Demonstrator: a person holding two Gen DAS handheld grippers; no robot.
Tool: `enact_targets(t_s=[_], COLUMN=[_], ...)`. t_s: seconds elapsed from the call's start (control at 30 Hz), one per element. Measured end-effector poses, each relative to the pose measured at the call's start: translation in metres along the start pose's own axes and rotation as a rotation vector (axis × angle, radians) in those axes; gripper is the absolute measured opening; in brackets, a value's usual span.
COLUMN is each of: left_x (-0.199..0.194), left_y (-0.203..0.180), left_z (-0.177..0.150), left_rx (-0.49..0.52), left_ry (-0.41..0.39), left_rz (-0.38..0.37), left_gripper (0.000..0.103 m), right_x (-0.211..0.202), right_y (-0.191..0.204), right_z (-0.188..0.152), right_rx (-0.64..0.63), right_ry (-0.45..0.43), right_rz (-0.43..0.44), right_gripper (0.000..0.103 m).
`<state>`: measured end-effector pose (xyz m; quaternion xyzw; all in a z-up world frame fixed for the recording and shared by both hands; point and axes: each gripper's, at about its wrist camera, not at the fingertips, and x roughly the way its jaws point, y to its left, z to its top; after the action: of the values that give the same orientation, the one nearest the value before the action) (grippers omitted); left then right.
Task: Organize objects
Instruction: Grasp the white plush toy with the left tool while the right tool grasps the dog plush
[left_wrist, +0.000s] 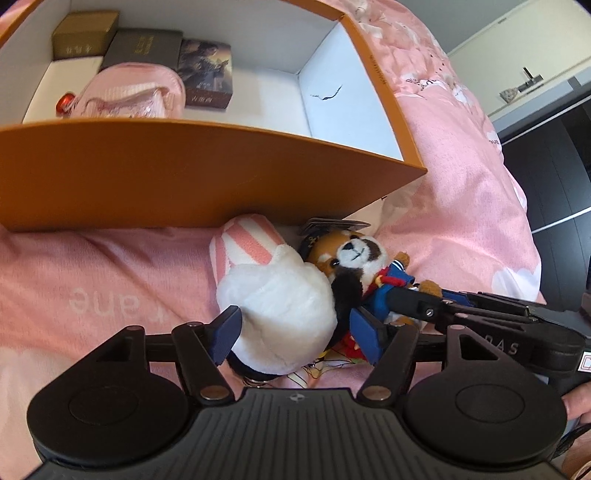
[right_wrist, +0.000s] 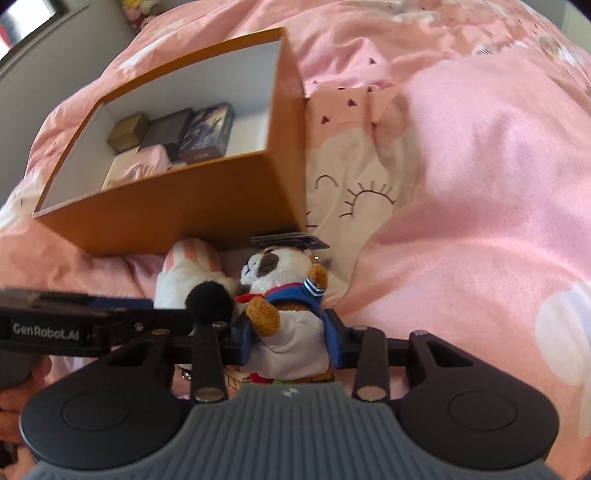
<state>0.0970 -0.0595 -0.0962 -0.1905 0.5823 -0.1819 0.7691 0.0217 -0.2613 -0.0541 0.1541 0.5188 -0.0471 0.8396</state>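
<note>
While the left tool (left_wrist: 291, 332) clasped the white plush (left_wrist: 277, 306) and the right tool (right_wrist: 286, 332) clasped the panda (right_wrist: 284, 291), both lay on the bed (right_wrist: 461, 184) against the box (left_wrist: 184, 177) wall; only the left view showed the box's bare right half.

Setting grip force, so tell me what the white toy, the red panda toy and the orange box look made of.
White toy: soft plush, fluffy matte pile, striped fleece ears.
Red panda toy: short-pile plush in brown and white, with a blue woven-looking sailor outfit.
Orange box: probably rigid cardboard, smooth matte orange outside, white paper lining with a small tear inside.
</note>
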Motion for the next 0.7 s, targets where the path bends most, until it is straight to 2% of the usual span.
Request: enact_targets(t_s=[0.13, 0.23, 0.5, 0.63, 0.7], left_x=[0.005, 0.013, 0.038, 0.048, 0.048], left_y=[-0.004, -0.017, -0.041, -0.035, -0.029], left_z=[0.005, 0.008, 0.008, 0.007, 0.006], left_rx=[-0.032, -0.016, 0.071, 0.066, 0.059], left_ry=[0.009, 0.026, 0.069, 0.071, 0.067], left_rz=[0.022, 0.075, 0.271, 0.320, 0.332], left_gripper=[0.086, 0.089, 0.089, 0.089, 0.082], right_x=[0.000, -0.001, 0.006, 0.009, 0.010], right_y=[-0.015, -0.019, -0.024, -0.027, -0.025], right_z=[0.000, -0.001, -0.003, -0.005, -0.005], right_rx=[0.056, 0.065, 0.048, 0.034, 0.012], right_ry=[0.007, 0.008, 0.014, 0.015, 0.022], right_rz=[0.013, 0.022, 0.062, 0.085, 0.094], right_gripper=[0.039, 0.039, 0.042, 0.046, 0.048])
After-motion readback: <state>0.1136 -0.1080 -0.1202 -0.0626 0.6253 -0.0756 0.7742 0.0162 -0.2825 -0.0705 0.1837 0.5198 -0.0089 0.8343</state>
